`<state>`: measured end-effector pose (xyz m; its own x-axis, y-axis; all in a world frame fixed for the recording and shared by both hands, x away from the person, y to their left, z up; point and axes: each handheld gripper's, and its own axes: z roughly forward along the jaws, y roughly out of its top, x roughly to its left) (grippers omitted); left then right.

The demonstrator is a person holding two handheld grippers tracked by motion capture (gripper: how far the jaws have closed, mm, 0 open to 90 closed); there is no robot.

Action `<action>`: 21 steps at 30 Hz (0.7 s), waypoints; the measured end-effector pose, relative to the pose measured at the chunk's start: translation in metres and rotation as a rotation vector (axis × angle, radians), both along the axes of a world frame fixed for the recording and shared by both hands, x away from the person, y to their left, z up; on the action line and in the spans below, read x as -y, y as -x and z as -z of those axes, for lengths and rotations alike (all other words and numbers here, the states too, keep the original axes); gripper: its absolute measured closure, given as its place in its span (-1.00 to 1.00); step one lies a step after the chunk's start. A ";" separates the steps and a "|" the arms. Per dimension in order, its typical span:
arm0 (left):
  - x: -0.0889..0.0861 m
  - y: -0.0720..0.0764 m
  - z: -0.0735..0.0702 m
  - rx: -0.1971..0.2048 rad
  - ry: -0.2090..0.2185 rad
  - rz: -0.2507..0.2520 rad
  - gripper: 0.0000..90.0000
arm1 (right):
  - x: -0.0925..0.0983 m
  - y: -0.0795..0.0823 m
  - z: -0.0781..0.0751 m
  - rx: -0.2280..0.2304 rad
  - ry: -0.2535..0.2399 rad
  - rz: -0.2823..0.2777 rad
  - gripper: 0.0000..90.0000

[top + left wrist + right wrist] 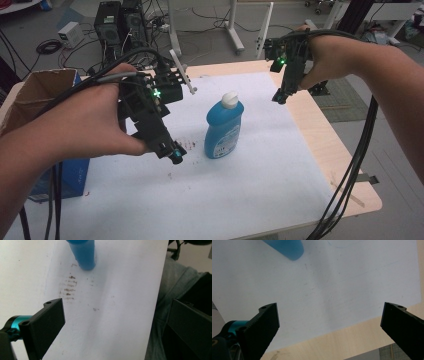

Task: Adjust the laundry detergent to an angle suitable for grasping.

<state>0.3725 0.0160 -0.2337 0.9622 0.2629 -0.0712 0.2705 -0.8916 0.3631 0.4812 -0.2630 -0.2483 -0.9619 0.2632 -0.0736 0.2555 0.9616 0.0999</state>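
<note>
A blue bottle point(224, 131) with a white cap stands upright on the white sheet point(250, 175) near the table's middle. My left gripper point(171, 151) hovers just left of the bottle's base, tilted down toward the sheet. In the left gripper view its jaws point(117, 307) stand wide apart and open with nothing between them, and the bottle point(82, 255) is ahead at the top. My right gripper point(280, 97) hangs above the sheet's far right, up and right of the bottle. It is open point(330, 308) and empty over the sheet's edge, with the bottle point(285, 248) at the top left.
Brown stains point(182, 146) mark the sheet left of the bottle. An open cardboard box point(42, 87) and a blue box point(75, 175) sit at the table's left edge. Bare wooden tabletop point(325, 140) borders the sheet on the right. Cables trail from both grippers.
</note>
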 end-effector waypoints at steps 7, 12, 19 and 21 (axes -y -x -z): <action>0.011 -0.009 0.006 0.007 0.049 -0.034 -0.96 | 0.008 0.008 0.002 -0.001 -0.012 0.007 -0.98; 0.018 -0.018 0.016 -0.002 0.068 -0.058 -0.96 | 0.010 0.009 0.005 -0.004 -0.012 0.012 -0.98; 0.030 -0.031 0.030 -0.005 0.093 -0.103 -0.96 | 0.009 0.010 0.003 0.004 -0.025 0.014 -0.98; 0.033 -0.035 0.033 0.000 0.094 -0.112 -0.96 | 0.009 0.009 0.004 0.004 -0.025 0.010 -0.98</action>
